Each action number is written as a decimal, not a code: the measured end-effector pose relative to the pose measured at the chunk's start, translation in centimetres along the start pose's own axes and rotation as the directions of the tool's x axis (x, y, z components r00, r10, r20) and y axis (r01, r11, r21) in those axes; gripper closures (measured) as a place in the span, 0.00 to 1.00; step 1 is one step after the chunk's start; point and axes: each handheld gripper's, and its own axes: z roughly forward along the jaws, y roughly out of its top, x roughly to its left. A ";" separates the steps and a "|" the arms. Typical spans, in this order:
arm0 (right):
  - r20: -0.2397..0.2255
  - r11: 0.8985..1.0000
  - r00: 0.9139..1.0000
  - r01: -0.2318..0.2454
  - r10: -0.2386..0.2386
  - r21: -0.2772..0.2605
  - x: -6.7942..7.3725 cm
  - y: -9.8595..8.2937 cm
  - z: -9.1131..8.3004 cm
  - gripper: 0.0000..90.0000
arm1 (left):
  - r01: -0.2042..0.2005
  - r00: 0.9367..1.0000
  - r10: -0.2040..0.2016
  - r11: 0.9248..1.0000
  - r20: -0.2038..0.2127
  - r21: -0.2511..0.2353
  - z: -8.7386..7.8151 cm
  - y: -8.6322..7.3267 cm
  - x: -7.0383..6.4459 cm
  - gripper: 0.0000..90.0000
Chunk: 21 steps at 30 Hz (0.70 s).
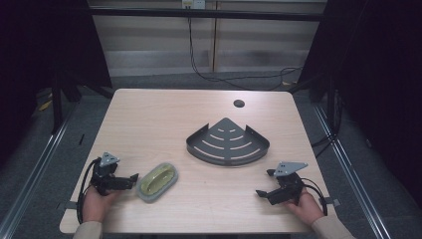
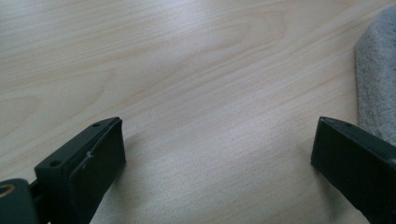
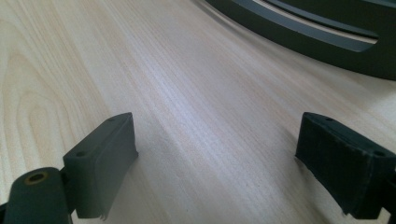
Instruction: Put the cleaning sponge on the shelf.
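Observation:
A dark grey quarter-round corner shelf with curved slots lies at the table's middle. Near the front left sits a grey oval dish holding a yellow-green bar. My left gripper rests on the table just left of the dish, open with nothing between its fingers; the left gripper view has the dish's grey rim past the right jaw of that gripper. My right gripper rests at the front right, open and empty. The shelf's wall runs ahead of it.
The wooden table has a round cable hole near its far edge. A black cable runs across the floor behind. Dark curtains and metal rails flank both sides. Bare wood spans the table's left and far parts.

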 end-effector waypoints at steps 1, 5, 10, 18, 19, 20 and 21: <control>0.000 1.000 1.000 0.000 0.000 0.000 0.0 0.0 0.0 0.13 | 0.000 1.000 0.000 1.000 0.000 0.000 0.0 0.0 0.0 0.03; -0.001 1.000 1.000 0.001 -0.001 -0.001 0.0 0.0 0.0 0.13 | 0.009 1.000 -0.009 0.999 -0.004 0.038 -0.2 0.4 0.1 0.06; 0.000 1.000 1.000 0.000 0.000 -0.001 0.0 0.0 0.0 0.13 | -0.008 1.000 0.006 0.989 0.016 0.147 -0.6 1.8 -0.1 0.20; 0.000 1.000 1.000 0.000 0.000 -0.001 0.0 0.0 0.0 0.13 | -0.132 0.987 0.096 0.937 0.125 0.323 -1.8 4.4 -1.3 0.26; 0.000 1.000 1.000 0.000 0.000 -0.001 0.0 0.0 0.0 0.13 | -0.132 0.987 0.096 0.937 0.125 0.323 -1.8 4.4 -1.3 0.26; 0.001 1.000 1.000 0.001 -0.001 0.000 0.0 0.0 0.0 0.13 | -0.131 0.985 0.086 0.935 0.148 0.330 -2.2 5.0 -1.4 0.26; 0.001 1.000 1.000 0.001 -0.001 0.000 0.0 0.0 0.0 0.13 | -0.131 0.985 0.086 0.935 0.148 0.330 -2.2 5.0 -1.4 0.26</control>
